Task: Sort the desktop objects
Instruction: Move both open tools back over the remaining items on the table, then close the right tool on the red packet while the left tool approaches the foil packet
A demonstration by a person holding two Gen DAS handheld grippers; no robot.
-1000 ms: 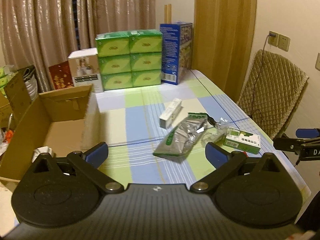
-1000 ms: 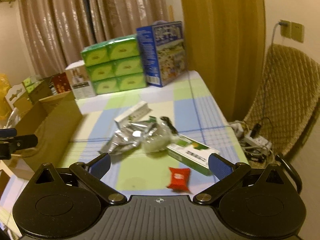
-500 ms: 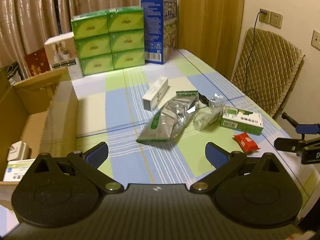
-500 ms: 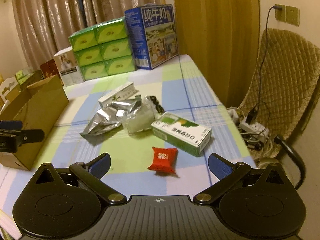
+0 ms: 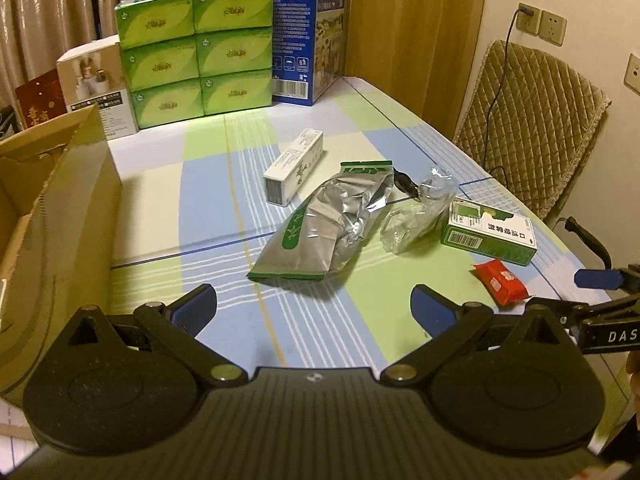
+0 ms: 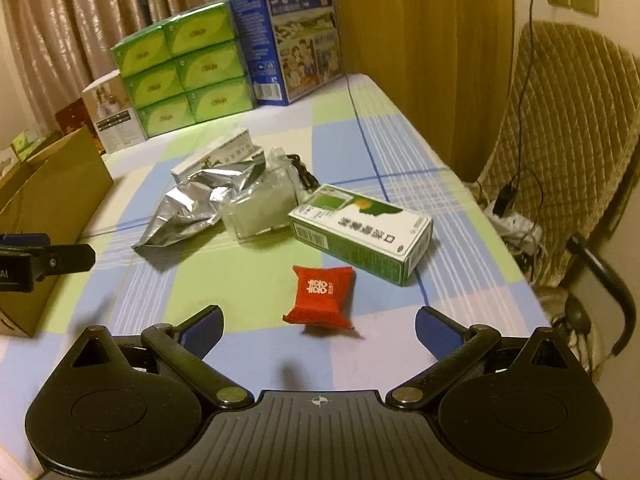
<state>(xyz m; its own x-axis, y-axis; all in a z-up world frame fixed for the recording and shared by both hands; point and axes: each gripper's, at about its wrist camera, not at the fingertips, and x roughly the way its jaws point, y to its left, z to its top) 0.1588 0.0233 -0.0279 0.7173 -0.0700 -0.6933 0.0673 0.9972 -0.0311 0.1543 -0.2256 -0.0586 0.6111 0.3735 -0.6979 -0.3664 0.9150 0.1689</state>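
A silver foil pouch (image 5: 324,226) (image 6: 196,204) lies mid-table, with a long white carton (image 5: 295,165) (image 6: 218,156) behind it. Beside the pouch sit a crumpled clear bag (image 5: 418,210) (image 6: 262,204), a green-and-white medicine box (image 5: 490,236) (image 6: 362,232) and a small red packet (image 5: 500,281) (image 6: 322,294). My left gripper (image 5: 314,306) (image 6: 24,258) hangs open just short of the pouch. My right gripper (image 6: 318,326) (image 5: 600,292) is open too, with the red packet lying just ahead between its fingers.
An open cardboard box (image 5: 60,216) (image 6: 52,192) stands at the table's left edge. Stacked green tissue packs (image 5: 196,52) (image 6: 182,64), a blue milk carton box (image 5: 308,28) (image 6: 288,32) and a white box (image 5: 96,84) line the back. A padded chair (image 6: 568,152) stands to the right.
Both grippers have moved forward and lower toward the table. The red packet now sits closer to the right gripper's fingers, and the pouch looms larger in the left view. No object has moved.
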